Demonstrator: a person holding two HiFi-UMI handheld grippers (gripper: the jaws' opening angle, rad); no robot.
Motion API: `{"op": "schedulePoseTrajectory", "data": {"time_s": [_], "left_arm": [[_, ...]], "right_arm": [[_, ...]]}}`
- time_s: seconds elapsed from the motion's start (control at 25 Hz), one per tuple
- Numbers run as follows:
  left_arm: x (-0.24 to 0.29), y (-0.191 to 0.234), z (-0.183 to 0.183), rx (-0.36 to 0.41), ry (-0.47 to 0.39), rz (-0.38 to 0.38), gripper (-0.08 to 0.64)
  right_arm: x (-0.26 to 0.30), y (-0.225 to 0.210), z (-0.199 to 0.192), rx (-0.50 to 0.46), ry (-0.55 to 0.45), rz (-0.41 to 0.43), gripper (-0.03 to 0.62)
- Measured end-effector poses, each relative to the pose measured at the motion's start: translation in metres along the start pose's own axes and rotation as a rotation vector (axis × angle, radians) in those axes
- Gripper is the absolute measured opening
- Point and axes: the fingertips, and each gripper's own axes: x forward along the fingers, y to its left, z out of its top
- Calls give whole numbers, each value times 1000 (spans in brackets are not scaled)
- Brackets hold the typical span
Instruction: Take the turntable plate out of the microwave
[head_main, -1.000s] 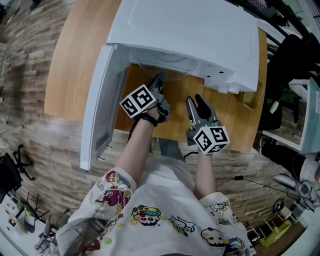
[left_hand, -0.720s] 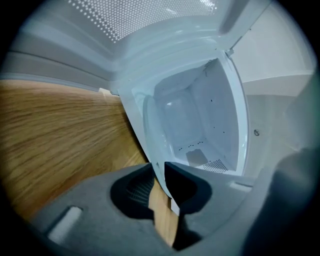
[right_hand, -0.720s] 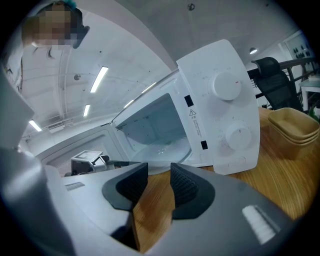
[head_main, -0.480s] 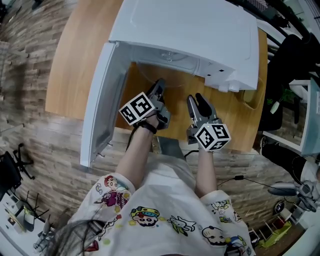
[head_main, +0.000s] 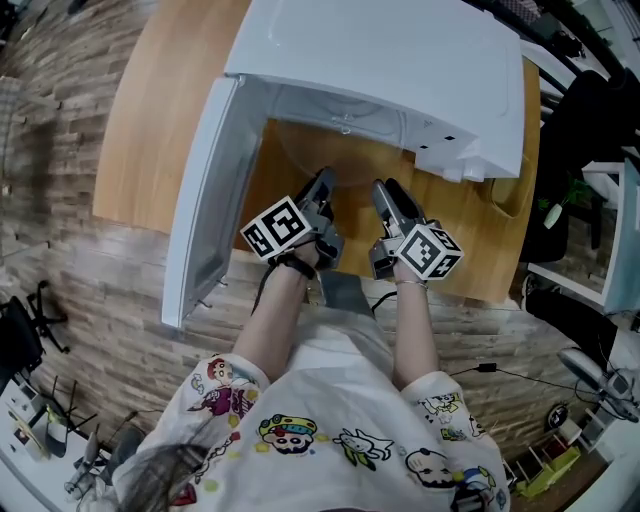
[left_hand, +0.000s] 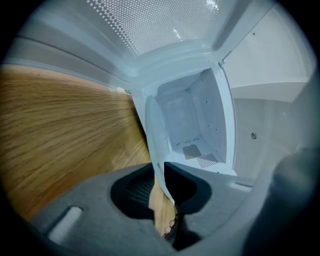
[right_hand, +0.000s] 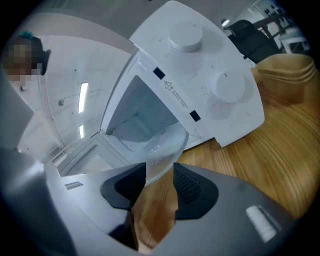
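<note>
Turntable plate (right_hand: 162, 147), at microwave (head_main: 380, 60) mouth: left gripper (left_hand: 162, 186) jaws, just closing, are clamping its rim; right gripper (right_hand: 159, 182) jaws, just opening, are standing apart around rim.

The left forearm (head_main: 272, 320) and right forearm (head_main: 412, 335) reach forward side by side, bare; the left gripper (head_main: 322, 182) points a little downward, its jaws just drawn narrower and clamped on the edge of the turntable plate (left_hand: 156, 131); the right gripper (head_main: 386, 190), just beside it, sits tilted, its jaws just opened wide, the plate's rim between them unpressed.
</note>
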Motion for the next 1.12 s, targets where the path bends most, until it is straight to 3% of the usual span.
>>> {"op": "schedulePoseTrajectory", "data": {"time_s": [0.28,0.72,1.0,1.12], "left_arm": [[-1,0,0,-2,-7,-7,64],[9,2,26,-6,-52,-19,130],[30,4,56,22,-91,-4,130],[33,5,61,24,-96,12,82]], "right_arm": [[26,-8,-2,199,8,59,189],[55,-10,7,321,-16,95,178],[71,-14,14,373,-39,110,160],[73,-17,17,411,-52,105,120]]}}
